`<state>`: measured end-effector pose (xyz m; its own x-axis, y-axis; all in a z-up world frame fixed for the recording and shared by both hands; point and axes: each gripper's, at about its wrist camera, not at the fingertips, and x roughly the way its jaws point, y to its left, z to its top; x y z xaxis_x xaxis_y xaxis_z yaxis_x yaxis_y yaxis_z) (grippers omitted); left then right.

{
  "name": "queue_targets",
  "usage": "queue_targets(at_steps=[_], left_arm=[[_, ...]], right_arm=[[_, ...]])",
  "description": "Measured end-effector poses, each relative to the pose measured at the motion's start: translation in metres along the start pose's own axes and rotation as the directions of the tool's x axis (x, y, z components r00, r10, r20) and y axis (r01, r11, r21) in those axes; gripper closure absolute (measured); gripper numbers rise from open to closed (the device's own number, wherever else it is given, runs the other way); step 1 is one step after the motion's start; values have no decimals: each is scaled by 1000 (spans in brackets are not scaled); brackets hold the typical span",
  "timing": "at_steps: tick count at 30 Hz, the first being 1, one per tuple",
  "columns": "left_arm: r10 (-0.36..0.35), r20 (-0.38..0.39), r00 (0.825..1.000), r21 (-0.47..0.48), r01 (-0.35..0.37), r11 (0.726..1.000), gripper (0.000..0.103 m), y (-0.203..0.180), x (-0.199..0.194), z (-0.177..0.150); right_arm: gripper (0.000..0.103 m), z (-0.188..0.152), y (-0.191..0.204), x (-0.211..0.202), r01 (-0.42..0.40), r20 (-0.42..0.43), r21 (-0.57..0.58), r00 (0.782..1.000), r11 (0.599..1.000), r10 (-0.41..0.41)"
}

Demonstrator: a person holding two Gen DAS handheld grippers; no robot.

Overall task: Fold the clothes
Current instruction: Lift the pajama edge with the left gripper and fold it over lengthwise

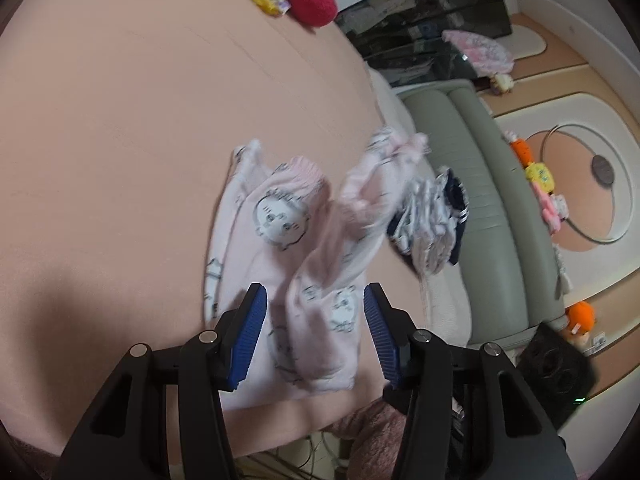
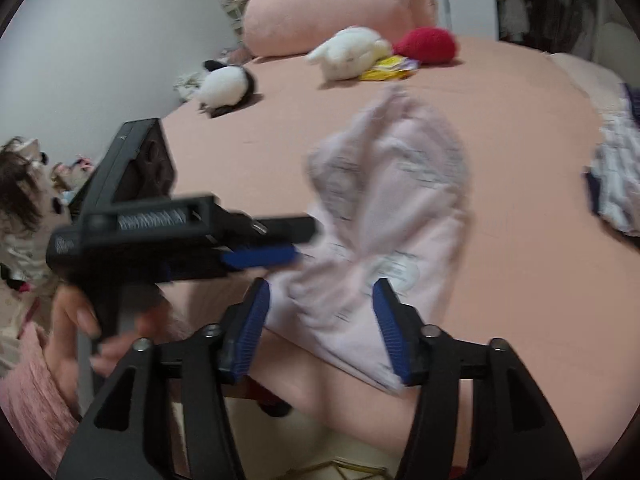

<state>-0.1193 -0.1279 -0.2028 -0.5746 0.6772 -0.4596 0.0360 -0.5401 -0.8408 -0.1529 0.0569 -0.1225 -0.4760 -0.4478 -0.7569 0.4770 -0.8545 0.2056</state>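
Observation:
A pale pink garment with cartoon prints lies rumpled on the peach bed sheet, its upper part bunched and twisted. My left gripper hovers just above its lower part, open, with the cloth showing between the blue pads. In the right wrist view the same garment spreads ahead of my right gripper, which is open over its near edge. The left gripper comes in from the left, held by a hand, its tips at the garment's left edge.
A navy-and-white striped garment lies at the bed's edge beyond the pink one. Plush toys, a red cushion, a yellow packet and a pink bolster sit at the far end. A grey-green bench runs beside the bed.

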Motion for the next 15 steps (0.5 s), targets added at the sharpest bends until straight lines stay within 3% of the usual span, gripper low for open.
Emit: queue_targets(at_steps=[2,5,9,10,12,13,15], left_arm=[[-15,8,1000,7,15,1000,51,-2,-1,1],[29,-35,999,40,-27,999,51,-7,10,-5],[143,-102,985,103,-132,986,51,-7,26,-18],[175,-101,979,133,-161,978,54,-10,28,-20],[263,-76,962,185,-246,951,83,-13,28,-25],[308,-61,949,210,-289,934,85,-14,28,-27],[302,-50,952,184,-289,940,86,-12,23,-26]], right_arm=[[47,-4,-17,3,61,-13,66,998,996,-60],[47,-8,-43,23,148,-107,202,986,968,-129],[47,-14,-51,35,130,-125,260,987,957,-100],[47,-14,-50,37,131,-126,263,987,956,-101],[46,-13,-49,40,132,-127,270,987,954,-101],[46,-12,-48,41,132,-127,273,987,953,-100],[45,-11,-47,42,129,-127,279,987,952,-97]])
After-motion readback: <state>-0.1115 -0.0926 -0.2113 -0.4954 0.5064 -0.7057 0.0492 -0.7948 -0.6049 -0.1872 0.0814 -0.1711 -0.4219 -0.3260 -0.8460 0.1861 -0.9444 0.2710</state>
